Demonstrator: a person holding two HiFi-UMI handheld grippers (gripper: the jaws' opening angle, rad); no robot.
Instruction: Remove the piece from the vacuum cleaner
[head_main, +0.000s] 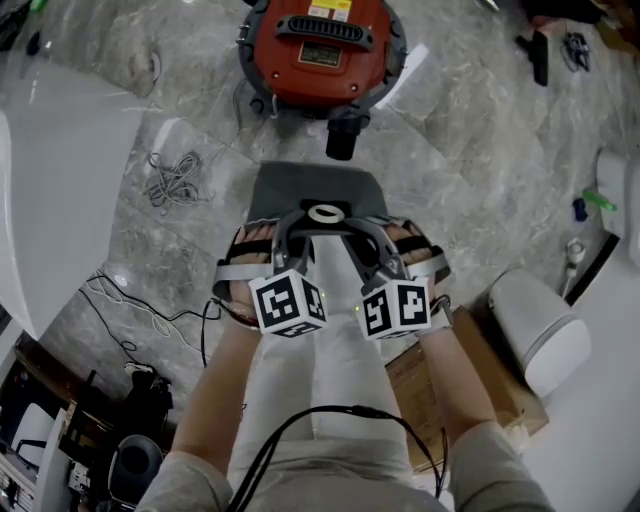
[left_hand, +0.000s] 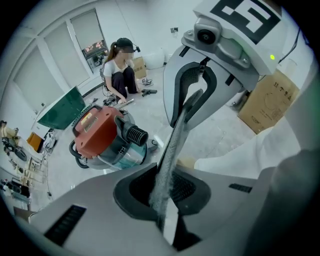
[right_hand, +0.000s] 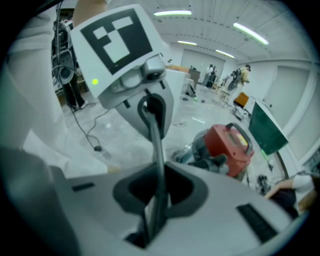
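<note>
Left gripper and right gripper face each other over the person's lap, and both have their jaws nearly closed, pinching the same piece from opposite sides. From where I stand, the piece is a flat grey rectangle with a white ring set in it near the held edge. It is held up off the floor, well apart from the vacuum cleaner.

In the left gripper view the piece shows edge-on as a thin, fuzzy, felt-like strip running from the left gripper's dark padded jaws up to the other tool. The right gripper view gives the same thin edge, darker, clamped in the right gripper. Each tool carries a cube of bold black-and-white square markers.

The vacuum cleaner is a squat round drum with a glossy red top, a black carry handle and a black ribbed hose socket. Its top bears a yellow-and-white label, too small to read. A brown cardboard box beside the person has dark printing on its side that I cannot make out. The floor is polished grey marble-patterned stone, with a loose coil of cable lying on it.
</note>
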